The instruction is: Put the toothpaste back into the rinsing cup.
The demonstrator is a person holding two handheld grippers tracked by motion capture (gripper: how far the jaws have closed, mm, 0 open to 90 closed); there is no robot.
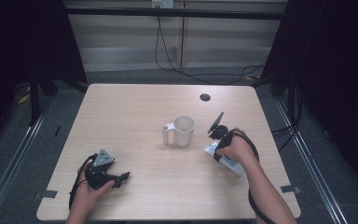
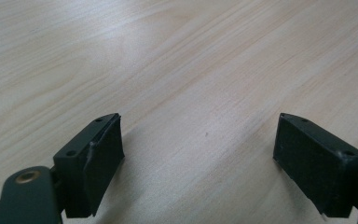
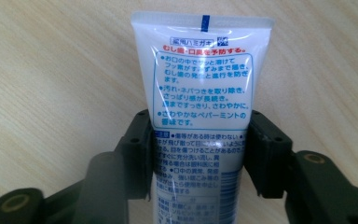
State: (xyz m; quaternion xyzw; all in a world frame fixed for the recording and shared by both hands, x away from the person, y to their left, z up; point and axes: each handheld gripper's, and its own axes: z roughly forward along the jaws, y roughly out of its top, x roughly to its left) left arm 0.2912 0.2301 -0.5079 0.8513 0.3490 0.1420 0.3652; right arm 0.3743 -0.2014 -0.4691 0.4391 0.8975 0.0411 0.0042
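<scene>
Right gripper: your jaws press both sides of the toothpaste tube — it lies flat on the bench, right of the white mug.
Left gripper: jaws wide apart — nothing between them.

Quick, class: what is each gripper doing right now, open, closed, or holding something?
Left gripper: open, nothing between its jaws, low over the bare table.
Right gripper: closed on the toothpaste tube, which lies on the table.

Table: pale wood grain, rounded corners, a dark round hole near its far edge.
Mug: white, upright, mid-table.
Tube: white, printed, lying flat right of mug.
</scene>
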